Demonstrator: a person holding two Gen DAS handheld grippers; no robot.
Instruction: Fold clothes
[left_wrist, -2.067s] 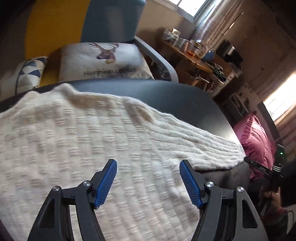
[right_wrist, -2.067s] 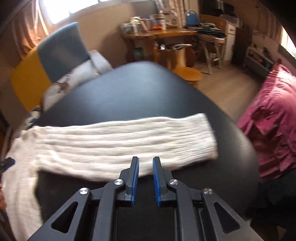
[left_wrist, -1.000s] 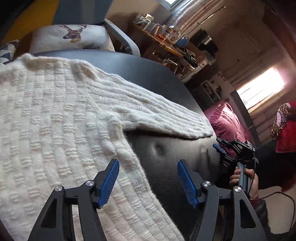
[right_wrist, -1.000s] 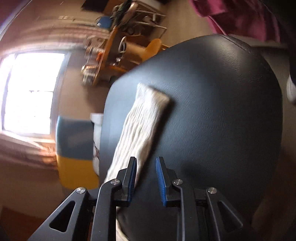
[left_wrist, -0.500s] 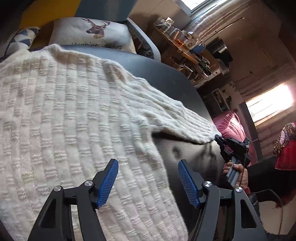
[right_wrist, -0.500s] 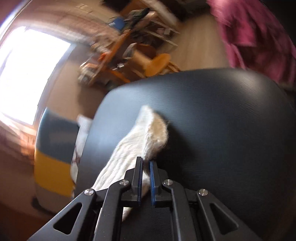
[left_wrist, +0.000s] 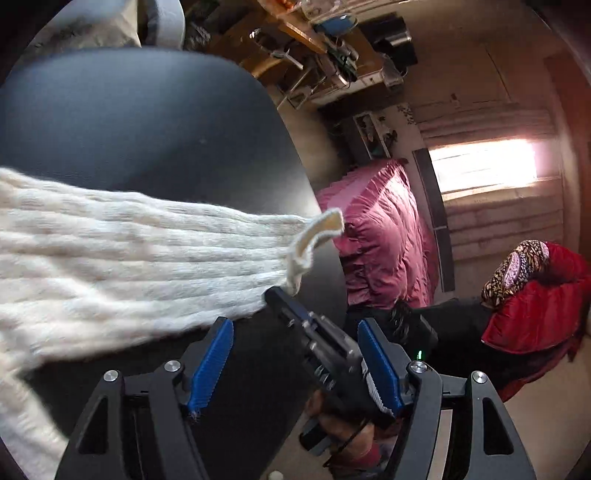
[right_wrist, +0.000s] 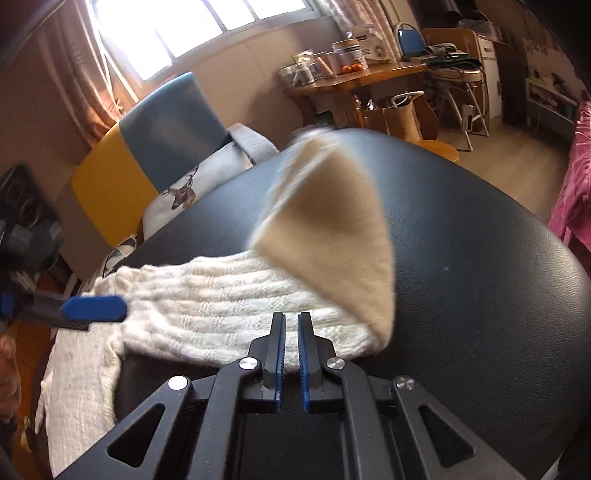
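The right gripper (right_wrist: 291, 354), clenched on the cream sweater's sleeve (right_wrist: 236, 306), has just lifted its cuff off the black table (right_wrist: 480, 280), starting an inward fold, while the left gripper (left_wrist: 295, 365) hangs released nearby.

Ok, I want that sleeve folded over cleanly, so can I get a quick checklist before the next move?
1. Right claw has the cuff: ok, shut on the sleeve edge.
2. Cuff end lifted clear of the black surface: ok, it curls up in the left wrist view.
3. Left claw free: ok, open and holding nothing.
4. Left claw out of the fold's way: not ok, its blue pad sits over the sleeve near the shoulder.
5. Sweater body lying flat: cannot tell, mostly out of view.
6. Grip through both sleeve layers: cannot tell, the pinch is hidden.
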